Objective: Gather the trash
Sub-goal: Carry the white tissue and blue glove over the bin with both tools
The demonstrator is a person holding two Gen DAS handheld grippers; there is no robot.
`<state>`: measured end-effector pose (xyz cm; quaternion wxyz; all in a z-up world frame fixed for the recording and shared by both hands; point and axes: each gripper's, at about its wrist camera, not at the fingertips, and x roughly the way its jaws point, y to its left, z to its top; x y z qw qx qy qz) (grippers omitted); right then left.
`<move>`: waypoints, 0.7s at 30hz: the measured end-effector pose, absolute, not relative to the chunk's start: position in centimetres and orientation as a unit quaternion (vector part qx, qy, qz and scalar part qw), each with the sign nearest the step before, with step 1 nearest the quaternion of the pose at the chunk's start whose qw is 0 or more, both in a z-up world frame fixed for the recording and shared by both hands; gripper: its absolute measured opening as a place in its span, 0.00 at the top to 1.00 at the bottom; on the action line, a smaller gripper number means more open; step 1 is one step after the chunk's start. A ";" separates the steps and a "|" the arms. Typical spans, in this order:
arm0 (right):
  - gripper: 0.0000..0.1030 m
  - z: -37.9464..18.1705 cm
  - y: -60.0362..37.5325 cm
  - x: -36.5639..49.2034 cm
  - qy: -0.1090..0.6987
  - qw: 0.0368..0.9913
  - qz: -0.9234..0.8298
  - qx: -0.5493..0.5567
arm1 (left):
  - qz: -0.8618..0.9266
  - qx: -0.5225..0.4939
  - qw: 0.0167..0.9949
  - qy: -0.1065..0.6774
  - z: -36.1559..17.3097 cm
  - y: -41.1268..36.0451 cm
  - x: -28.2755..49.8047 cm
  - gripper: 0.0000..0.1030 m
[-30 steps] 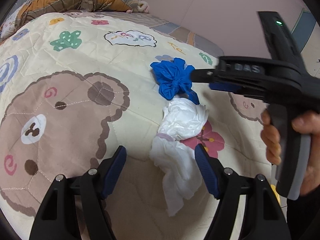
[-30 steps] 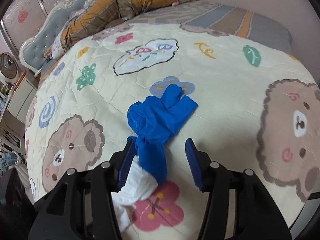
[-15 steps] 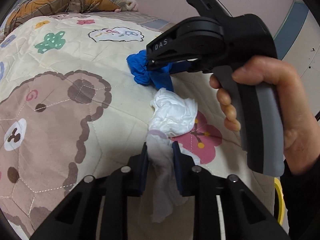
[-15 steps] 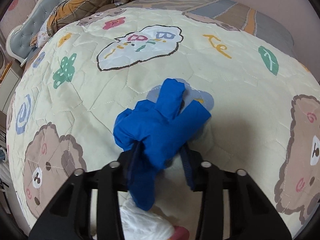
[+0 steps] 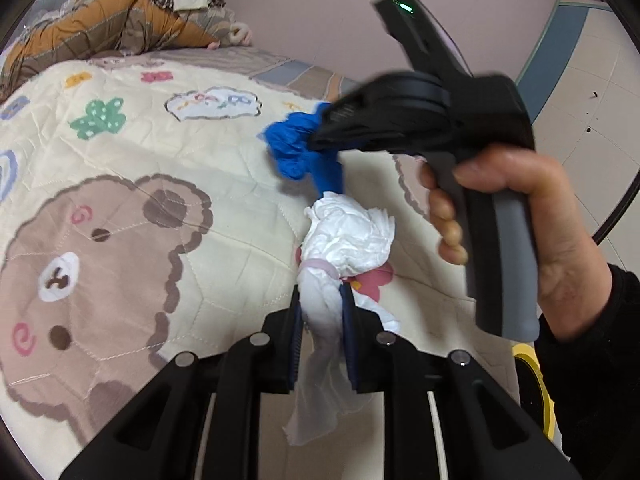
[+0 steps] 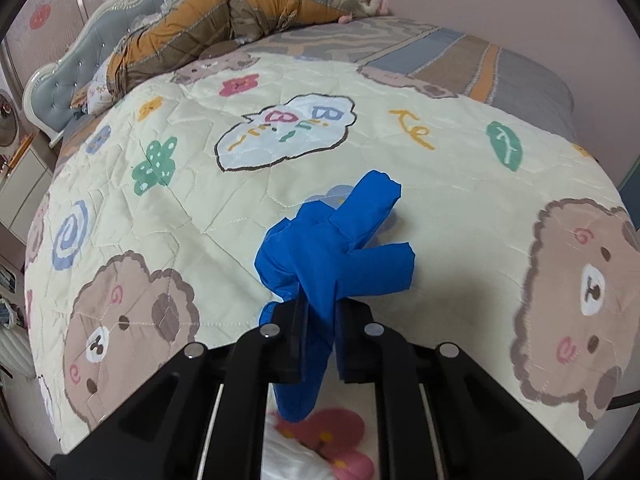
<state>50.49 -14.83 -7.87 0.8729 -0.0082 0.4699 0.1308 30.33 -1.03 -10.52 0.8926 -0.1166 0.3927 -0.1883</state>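
My left gripper (image 5: 322, 300) is shut on a crumpled white tissue wad (image 5: 344, 236), held a little above the bear-print quilt (image 5: 132, 208). My right gripper (image 6: 320, 308) is shut on a crumpled blue glove (image 6: 336, 248), lifted off the quilt (image 6: 192, 184). In the left wrist view the right gripper's black body and the hand holding it fill the right side, with the blue glove (image 5: 296, 148) hanging at its tip, just above the tissue.
A heap of orange and brown bedding and clothes (image 6: 224, 20) lies at the head of the bed by a grey padded headboard (image 6: 68, 80). The pink wall (image 5: 320, 12) stands behind. A yellow-rimmed object (image 5: 540, 392) shows below the bed's edge at right.
Both grippers closed, the left on the white tissue and the right on the blue glove. Both have lifted their pieces up off the quilt.
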 end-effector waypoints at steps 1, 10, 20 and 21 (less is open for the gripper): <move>0.90 -7.4 -15.4 49.9 0.466 0.876 0.129 -0.004 | -0.188 -0.115 0.894 0.390 -10.3 -0.9 30.0 0.84; 0.90 -2.6 -21.6 42.5 0.416 0.903 0.107 0.030 | -0.175 -0.087 0.914 0.355 -6.9 0.0 26.5 0.84; 0.90 0.4 -27.4 31.5 0.378 0.920 0.083 0.061 | -0.196 -0.082 0.923 0.320 -3.4 -0.3 22.1 0.84; 0.90 0.5 -28.0 30.3 0.376 0.921 0.082 0.065 | -0.200 -0.080 0.925 0.314 -3.0 -0.5 21.5 0.84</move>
